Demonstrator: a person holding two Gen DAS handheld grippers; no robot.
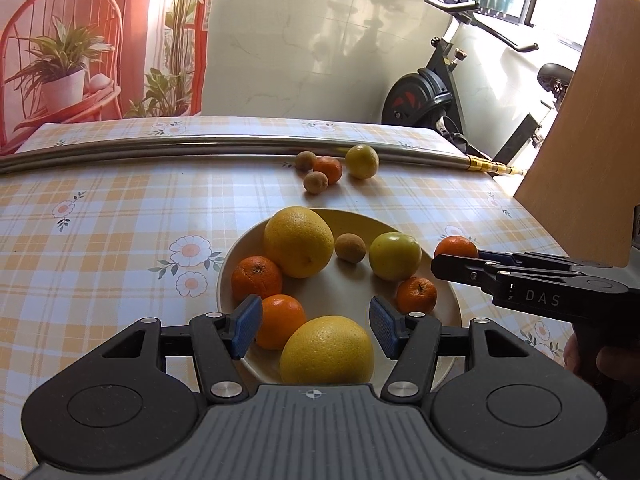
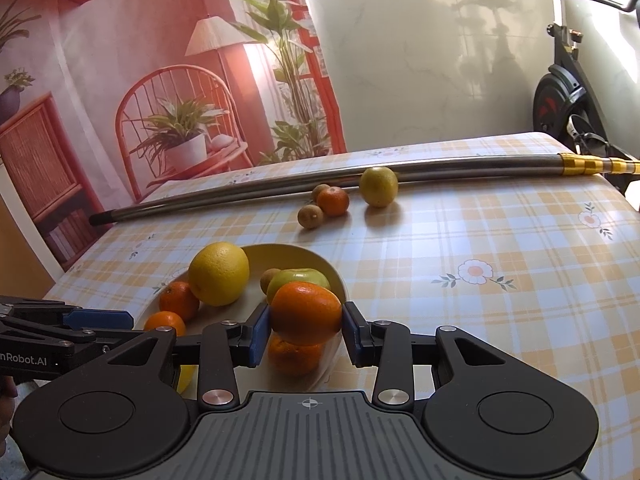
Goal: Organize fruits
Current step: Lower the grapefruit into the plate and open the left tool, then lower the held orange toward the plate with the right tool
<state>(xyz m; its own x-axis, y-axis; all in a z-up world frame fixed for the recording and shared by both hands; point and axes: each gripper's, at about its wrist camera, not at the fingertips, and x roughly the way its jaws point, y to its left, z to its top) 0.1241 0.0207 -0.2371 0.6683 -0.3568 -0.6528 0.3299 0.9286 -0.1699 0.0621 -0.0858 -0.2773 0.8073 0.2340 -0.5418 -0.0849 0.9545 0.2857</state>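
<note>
A cream plate [image 1: 444, 292] [image 2: 316, 258] on the checked tablecloth holds two large yellow citrus [image 1: 298, 242], a green apple [image 1: 394, 256], a small brown fruit [image 1: 350, 248] and several mandarins. My right gripper [image 2: 306, 330] is shut on a mandarin [image 2: 306, 312] and holds it just above the plate's right rim; it shows in the left wrist view [image 1: 456, 246]. My left gripper [image 1: 316, 330] is open and empty, low over the plate's near side, around a yellow citrus [image 1: 326, 350].
Farther back on the table lie a mandarin [image 1: 328, 169], two small brown fruits [image 1: 315, 182] and a yellow-green citrus [image 1: 362, 161], next to a long metal pole [image 1: 200, 148]. An exercise bike [image 1: 432, 92] stands behind the table. A wooden panel [image 1: 592, 120] stands at right.
</note>
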